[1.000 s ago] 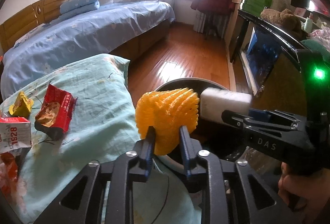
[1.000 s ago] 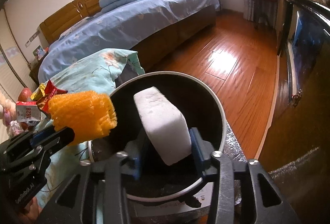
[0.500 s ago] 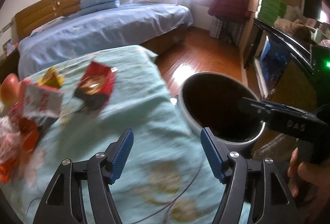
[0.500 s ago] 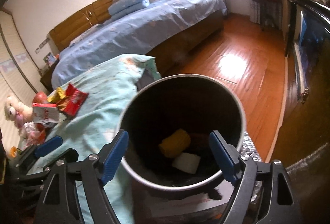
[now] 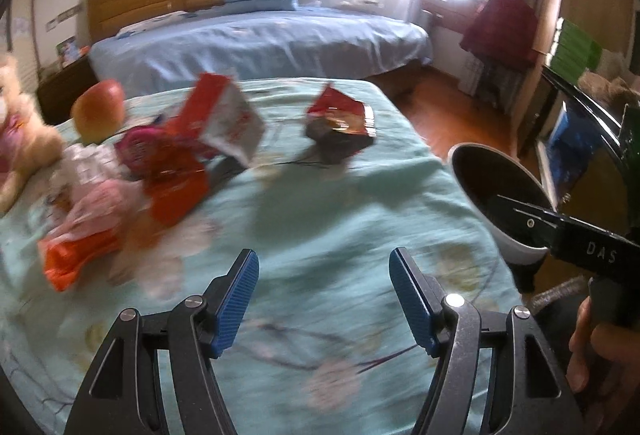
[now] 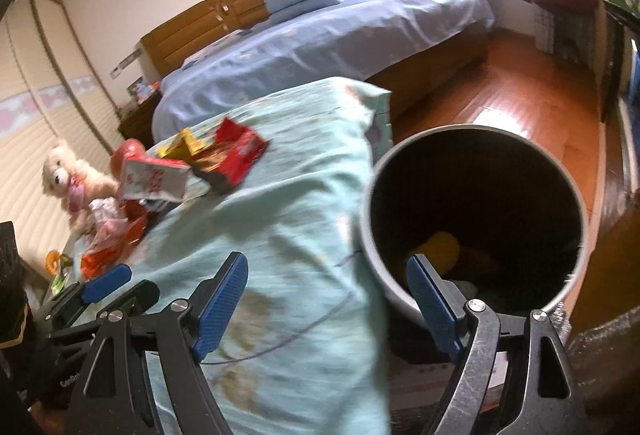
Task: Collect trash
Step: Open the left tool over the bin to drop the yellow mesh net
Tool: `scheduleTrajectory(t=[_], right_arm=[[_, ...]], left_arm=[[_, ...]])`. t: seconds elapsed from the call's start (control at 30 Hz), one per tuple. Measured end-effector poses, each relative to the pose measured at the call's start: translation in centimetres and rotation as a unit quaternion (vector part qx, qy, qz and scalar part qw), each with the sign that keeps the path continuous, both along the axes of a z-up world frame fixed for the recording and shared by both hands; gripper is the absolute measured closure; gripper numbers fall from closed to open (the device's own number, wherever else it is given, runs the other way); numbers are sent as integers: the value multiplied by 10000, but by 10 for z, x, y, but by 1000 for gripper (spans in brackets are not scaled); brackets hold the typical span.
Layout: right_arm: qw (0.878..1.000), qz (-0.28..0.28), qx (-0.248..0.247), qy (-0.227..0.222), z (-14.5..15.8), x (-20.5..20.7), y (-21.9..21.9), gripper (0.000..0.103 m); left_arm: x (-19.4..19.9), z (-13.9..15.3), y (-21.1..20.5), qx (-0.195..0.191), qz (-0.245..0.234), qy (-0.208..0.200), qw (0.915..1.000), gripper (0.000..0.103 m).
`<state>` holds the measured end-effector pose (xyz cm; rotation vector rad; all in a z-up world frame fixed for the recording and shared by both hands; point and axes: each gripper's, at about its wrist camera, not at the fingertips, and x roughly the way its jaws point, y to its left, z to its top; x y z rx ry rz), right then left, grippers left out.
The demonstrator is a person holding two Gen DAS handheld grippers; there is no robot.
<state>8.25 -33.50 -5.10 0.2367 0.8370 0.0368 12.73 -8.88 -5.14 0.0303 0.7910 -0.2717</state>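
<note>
**Both tongs spread wide and empty above a littered quilt, bin alongside**

Beyond everything, a large bed (image 5: 256,43) in blue sheets, with a wooden floor (image 6: 516,83) to its right. Nearer, filling most of both views, a pale green floral quilt (image 5: 320,219), blurred by motion. At the quilt's right edge, just beside it, a round grey trash bin (image 6: 576,207) with a dark inside; at the bottom, a yellow foam piece (image 6: 438,249), partly hidden behind a blue fingertip. On the far-left part of the quilt, well apart from the bin, a heap of wrappers: a red-and-white carton (image 5: 224,125), tilted; a red snack bag (image 5: 340,117) a little to its right, lying apart; an orange wrapper (image 5: 72,255) closest to the camera. Behind the heap, an apple (image 5: 98,111), and at the left edge a plush toy (image 6: 66,181). Low in front, left gripper (image 5: 324,295), jaws wide apart, nothing between them, hovering over bare quilt. Right gripper (image 6: 328,305), likewise gaping and empty, straddling the quilt's edge and the bin's rim.
</note>
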Motion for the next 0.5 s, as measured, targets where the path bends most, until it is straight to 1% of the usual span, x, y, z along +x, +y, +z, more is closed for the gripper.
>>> scheduleTrajectory(t=[0.3, 0.5], right_arm=[[9986, 523, 80, 18, -8, 13, 57, 20], [9961, 878, 107, 69, -14, 25, 93, 20]], left_arm=[[-44, 9, 43, -15, 552, -90, 9984, 36], [-73, 17, 78, -45, 1024, -110, 9947, 36]])
